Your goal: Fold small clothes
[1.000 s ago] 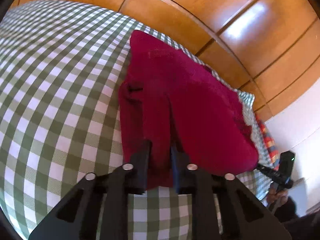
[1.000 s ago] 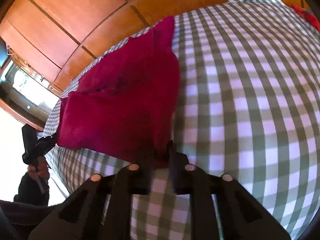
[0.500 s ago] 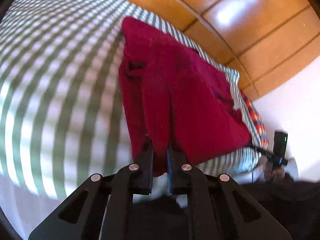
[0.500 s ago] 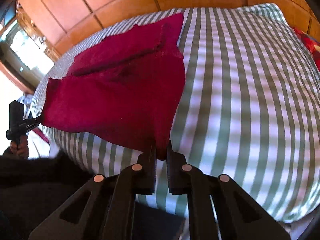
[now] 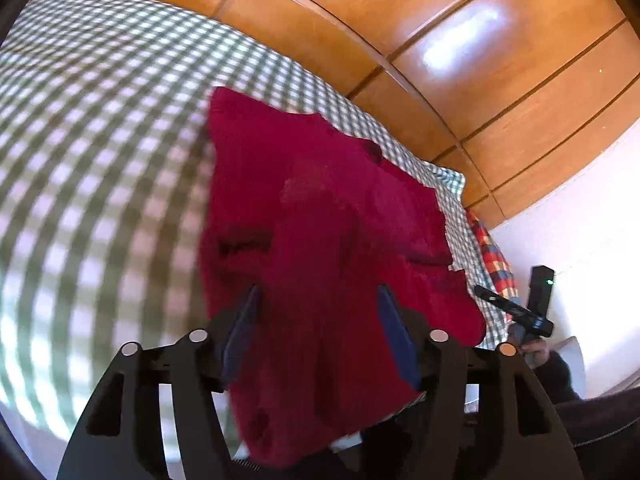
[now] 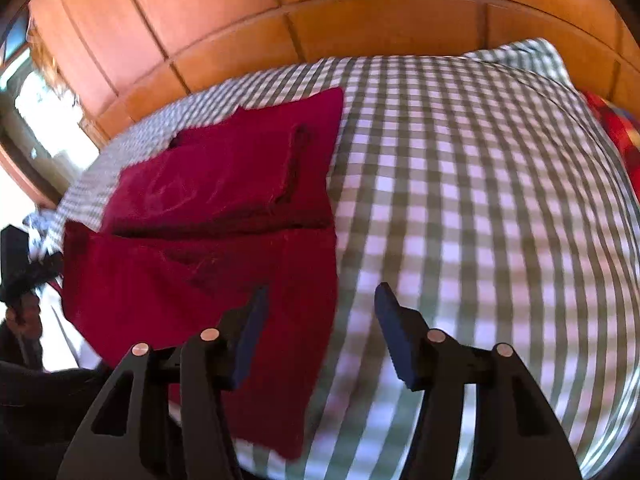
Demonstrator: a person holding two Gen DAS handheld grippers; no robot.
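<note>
Both grippers have just been opening: the left gripper (image 5: 318, 300) stands wide with the dark red garment (image 5: 320, 240) loose between its pads, the right gripper (image 6: 320, 304) wide at the garment's side edge, unpressed. The garment hangs over the near edge of the checked bedcover (image 6: 460, 200), its long axis running toward the far wooden panelling (image 6: 360, 8).

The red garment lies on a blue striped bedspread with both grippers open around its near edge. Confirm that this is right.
Not quite: the bedspread is green and white checked, not blue striped, as the right wrist view shows. The rest holds: the red garment lies on it, and the left gripper and right gripper are open at its near edge.
</note>
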